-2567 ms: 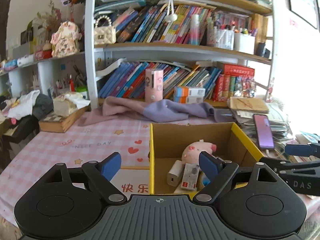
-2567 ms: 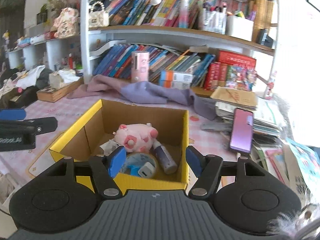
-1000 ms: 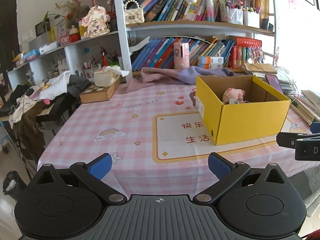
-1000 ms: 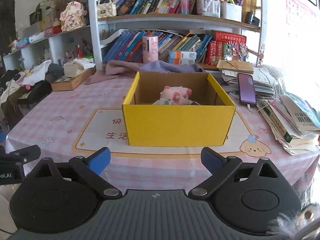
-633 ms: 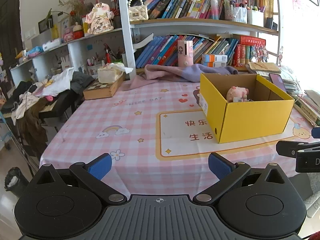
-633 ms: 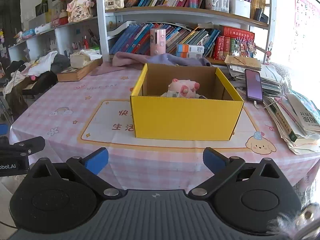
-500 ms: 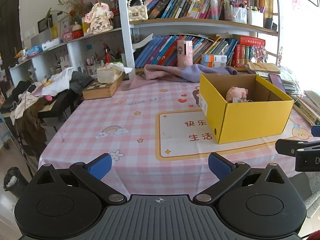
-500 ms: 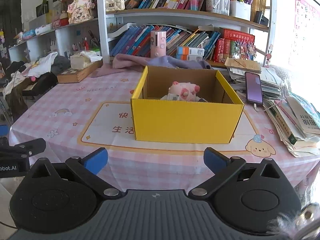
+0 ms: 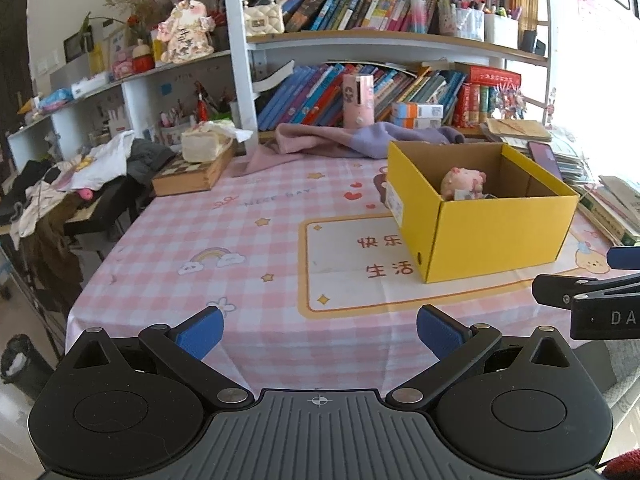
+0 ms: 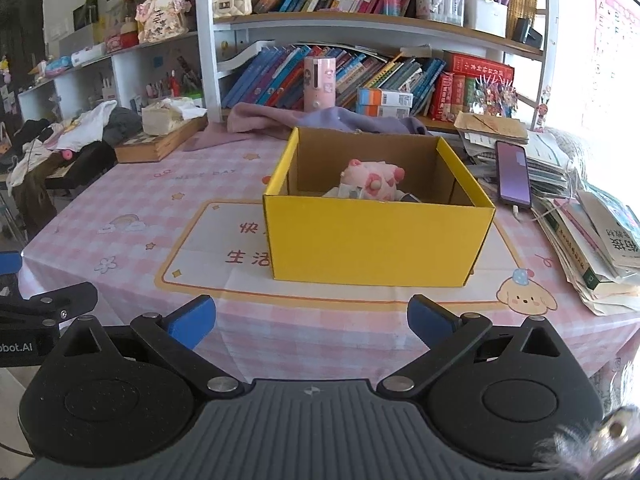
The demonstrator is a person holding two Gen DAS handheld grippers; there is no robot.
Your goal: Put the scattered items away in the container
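Both tools are empty with their jaws wide apart: your left tool and right tool hang off the near edge of the counter. The yellow box stands on the mat at the right, with the pink pig toy inside. The job looks finished, so stay clear of the box. Its near wall hides the other contents.

The cardboard box sits on the counter, plush pig inside it. Behind it lies a cloth, then the bookshelf. Right of the box, a phone rests on stacked books.
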